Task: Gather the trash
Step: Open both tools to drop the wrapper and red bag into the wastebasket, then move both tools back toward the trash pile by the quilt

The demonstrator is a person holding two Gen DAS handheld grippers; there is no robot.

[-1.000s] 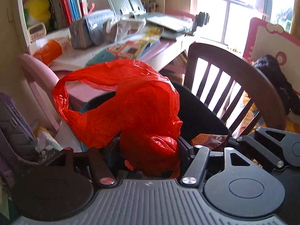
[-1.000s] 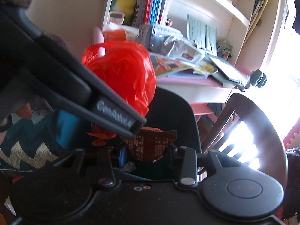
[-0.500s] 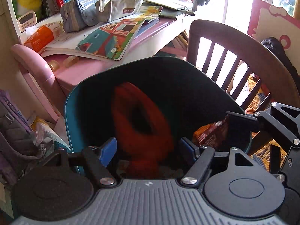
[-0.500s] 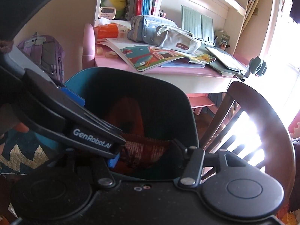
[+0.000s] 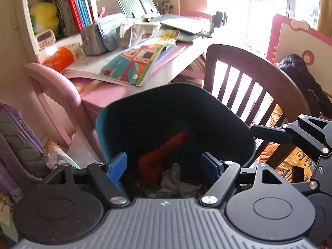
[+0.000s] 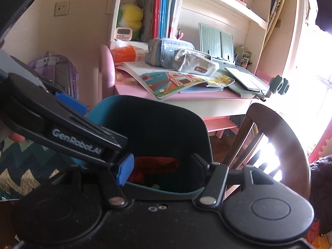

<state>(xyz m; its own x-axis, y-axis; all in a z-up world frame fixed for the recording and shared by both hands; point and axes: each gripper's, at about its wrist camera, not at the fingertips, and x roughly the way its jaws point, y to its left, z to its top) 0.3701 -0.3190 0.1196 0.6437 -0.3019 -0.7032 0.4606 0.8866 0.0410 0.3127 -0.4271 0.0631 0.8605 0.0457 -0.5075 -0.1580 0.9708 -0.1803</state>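
A dark teal trash bin (image 5: 108,124) stands in front of a pink desk and shows in both views (image 6: 99,110). A red plastic bag (image 5: 161,155) lies inside it on crumpled white paper (image 5: 172,176); the bag also shows in the right wrist view (image 6: 157,162). My left gripper (image 5: 164,165) is open and empty over the bin's near rim. My right gripper (image 6: 161,170) is open and empty over the same bin, just right of the left one. The brown wrapper is not visible.
A dark wooden chair (image 5: 249,78) stands right of the bin. The pink desk (image 5: 108,91) holds books, pencil cases (image 5: 108,35) and an orange packet (image 5: 60,58). A purple backpack (image 5: 18,145) sits at left, a quilt (image 6: 25,166) below.
The red bag left my left gripper and dropped into the bin. The brown wrapper left my right gripper. Both grippers opened and lifted slightly.
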